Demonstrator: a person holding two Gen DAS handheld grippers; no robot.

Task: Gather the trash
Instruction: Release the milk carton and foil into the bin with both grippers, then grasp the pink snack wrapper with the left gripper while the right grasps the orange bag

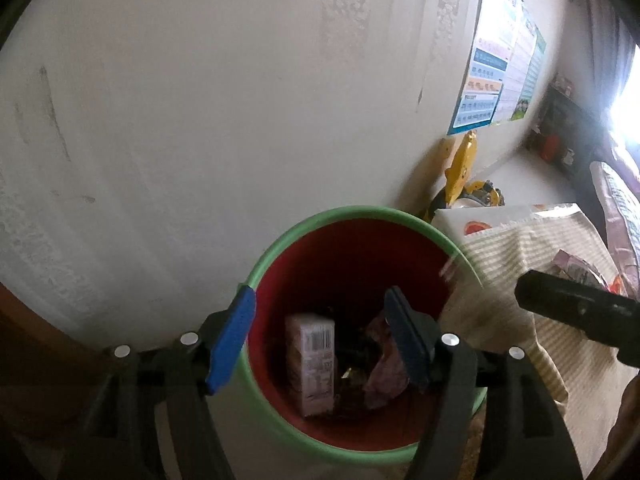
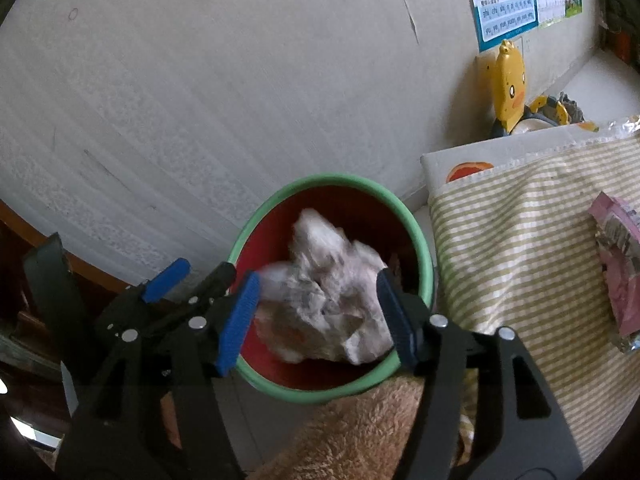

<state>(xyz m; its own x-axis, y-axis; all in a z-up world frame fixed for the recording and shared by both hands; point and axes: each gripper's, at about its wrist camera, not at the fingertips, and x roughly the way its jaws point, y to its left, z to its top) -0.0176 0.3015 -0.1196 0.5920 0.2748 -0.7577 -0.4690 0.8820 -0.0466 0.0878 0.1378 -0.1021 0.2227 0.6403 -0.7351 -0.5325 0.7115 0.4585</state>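
Note:
A bin with a green rim (image 1: pixel 280 240) and red inside stands by the wall; it also shows in the right wrist view (image 2: pixel 424 248). Inside it lie a small pink carton (image 1: pixel 314 364) and a pink wrapper (image 1: pixel 384 372). My left gripper (image 1: pixel 322 336) is open and empty over the bin's mouth. My right gripper (image 2: pixel 318 312) is open over the bin, with a crumpled white paper wad (image 2: pixel 324 300) blurred between its fingers; whether they touch it I cannot tell. A pink snack wrapper (image 2: pixel 618 272) lies on the striped cloth at the right.
A green-and-white striped cloth (image 2: pixel 520 248) covers a surface right of the bin. A yellow duck toy (image 2: pixel 510 80) stands by the wall under a poster (image 2: pixel 506 4). A tan fuzzy fabric (image 2: pixel 360 432) lies in front of the bin. A wooden edge (image 1: pixel 24 320) is at the left.

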